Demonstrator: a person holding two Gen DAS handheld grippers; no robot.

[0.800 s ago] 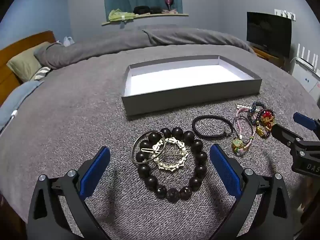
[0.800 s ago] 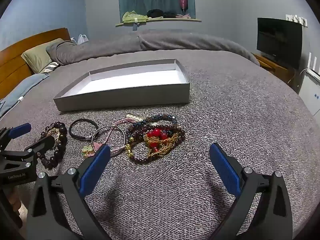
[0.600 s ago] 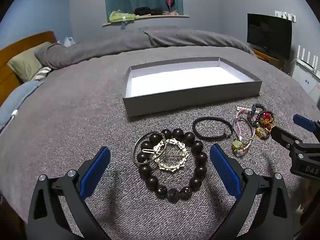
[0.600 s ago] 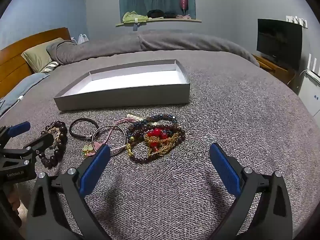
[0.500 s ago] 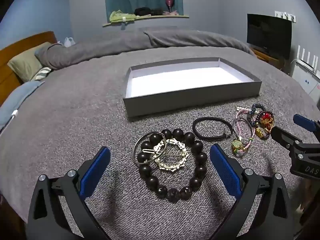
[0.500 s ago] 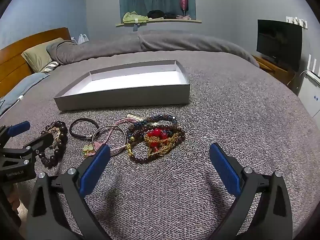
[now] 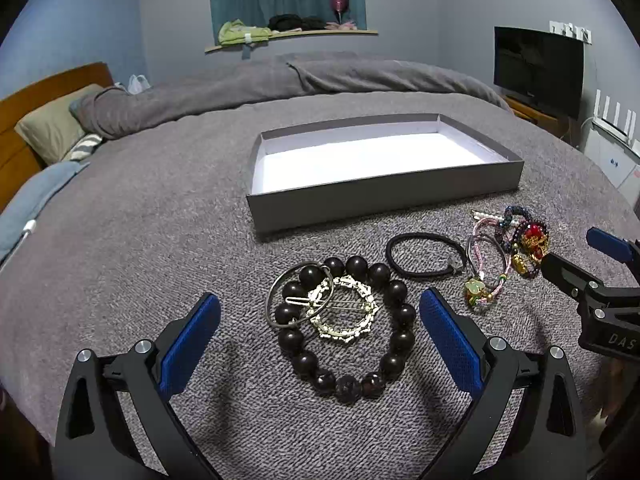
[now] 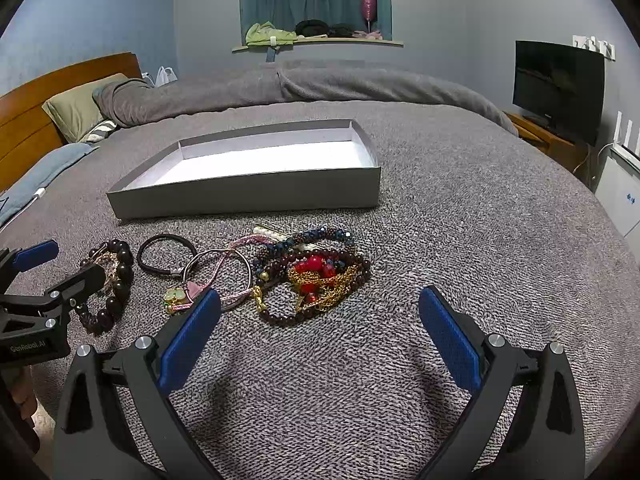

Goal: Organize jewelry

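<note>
A row of jewelry lies on the grey bedspread in front of an empty grey box [image 7: 380, 196] [image 8: 248, 196] with a white floor. My left gripper [image 7: 320, 344] hovers open over a dark bead bracelet [image 7: 396, 292] that rings a gold hair clip [image 7: 344, 316] and a metal hoop [image 7: 280, 300]. A black hair tie [image 7: 424, 256] [image 8: 166, 256] lies to the right of them. My right gripper [image 8: 318, 344] stands open just short of a tangle of red, gold and dark bead bracelets [image 8: 316, 276], with a pink cord bracelet [image 8: 224, 276] to their left.
The bed's folded grey duvet [image 7: 280, 80] and a pillow [image 7: 52, 128] lie beyond the box. A television [image 8: 560, 88] stands on a low stand at the right. A white radiator-like unit [image 8: 620, 192] sits by the bed's right edge.
Both grippers have barely shifted; the box and jewelry sit very slightly lower in each view. Nothing was taken hold of or let go.
</note>
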